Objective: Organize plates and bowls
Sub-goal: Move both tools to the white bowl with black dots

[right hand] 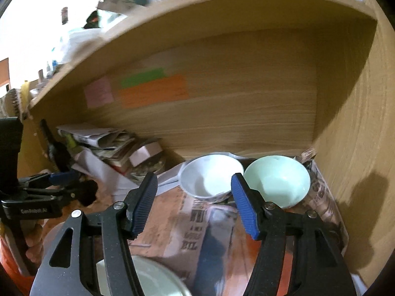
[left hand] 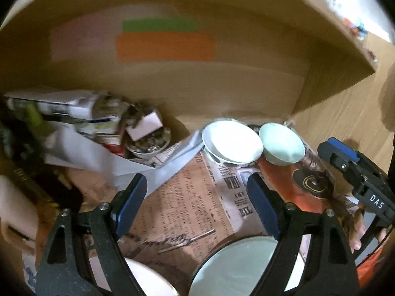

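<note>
Left gripper (left hand: 197,202): jaws spread, grasping nothing, above a pale plate (left hand: 237,266) at the near edge.
Right gripper (right hand: 195,204): released, nothing between its pads.
Bowls: white bowl (right hand: 209,177) beside green bowl (right hand: 277,180), on newspaper (right hand: 192,224), toward the shelf's back-right corner.

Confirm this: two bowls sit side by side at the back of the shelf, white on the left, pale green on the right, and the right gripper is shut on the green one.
Wrong on the grip. In the right wrist view the right gripper is open and empty, short of both bowls. The rest stands: white bowl left, pale green bowl right.
</note>
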A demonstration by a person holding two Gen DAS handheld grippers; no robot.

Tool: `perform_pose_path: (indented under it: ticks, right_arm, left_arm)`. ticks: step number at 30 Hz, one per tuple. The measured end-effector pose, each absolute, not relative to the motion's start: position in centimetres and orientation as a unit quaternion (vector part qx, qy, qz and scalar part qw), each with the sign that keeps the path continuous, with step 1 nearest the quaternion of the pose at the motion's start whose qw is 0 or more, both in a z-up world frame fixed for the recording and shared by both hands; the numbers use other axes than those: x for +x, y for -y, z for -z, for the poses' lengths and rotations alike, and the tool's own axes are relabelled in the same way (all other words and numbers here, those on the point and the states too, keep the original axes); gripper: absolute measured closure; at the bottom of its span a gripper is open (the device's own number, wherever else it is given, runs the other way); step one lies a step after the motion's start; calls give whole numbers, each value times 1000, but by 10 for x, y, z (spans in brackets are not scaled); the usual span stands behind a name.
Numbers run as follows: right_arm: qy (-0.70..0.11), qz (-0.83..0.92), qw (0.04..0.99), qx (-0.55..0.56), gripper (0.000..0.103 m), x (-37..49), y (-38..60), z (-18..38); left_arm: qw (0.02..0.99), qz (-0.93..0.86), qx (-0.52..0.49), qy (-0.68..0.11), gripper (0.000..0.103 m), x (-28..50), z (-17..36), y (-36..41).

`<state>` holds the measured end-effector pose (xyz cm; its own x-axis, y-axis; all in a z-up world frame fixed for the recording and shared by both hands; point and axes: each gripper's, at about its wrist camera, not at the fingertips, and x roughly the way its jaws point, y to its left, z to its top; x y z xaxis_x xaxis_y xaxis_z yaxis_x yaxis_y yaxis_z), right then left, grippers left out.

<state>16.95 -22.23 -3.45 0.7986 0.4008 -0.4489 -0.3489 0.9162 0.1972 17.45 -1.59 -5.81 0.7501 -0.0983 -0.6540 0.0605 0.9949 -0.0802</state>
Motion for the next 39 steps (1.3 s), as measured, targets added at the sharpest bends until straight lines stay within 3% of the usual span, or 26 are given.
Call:
perform_pose_path:
  ticks: [14,19,21,28,30,32,39]
  right_arm:
    - [-331,-190,923,57,44,253,220,86]
    - [-354,-193,912,69,44,263,225,104]
    - [-362,-195,909,71,44,264,227,108]
    - [-373,-198,903,72,44,265,229,113]
    - [-378,-199,901,75,44,266,231,115]
    - [-383,-200,899,78,44,268,230,117]
    - [-394,-204,892,81,44,272,233,122]
  left_arm:
    - [900,16,-1,-436,19,286,101,40]
    - [884,13,17,-468,24,319,120,49]
    - [876,14,25,-481,37,329,128,53]
    - [856,27,37,-516,60,354,154,64]
    - [853,37,34,-519,74,357,157,66]
    - [849,49,33,-525,82,359,160,69]
    - [847,58,39,-527,85,347,163,69]
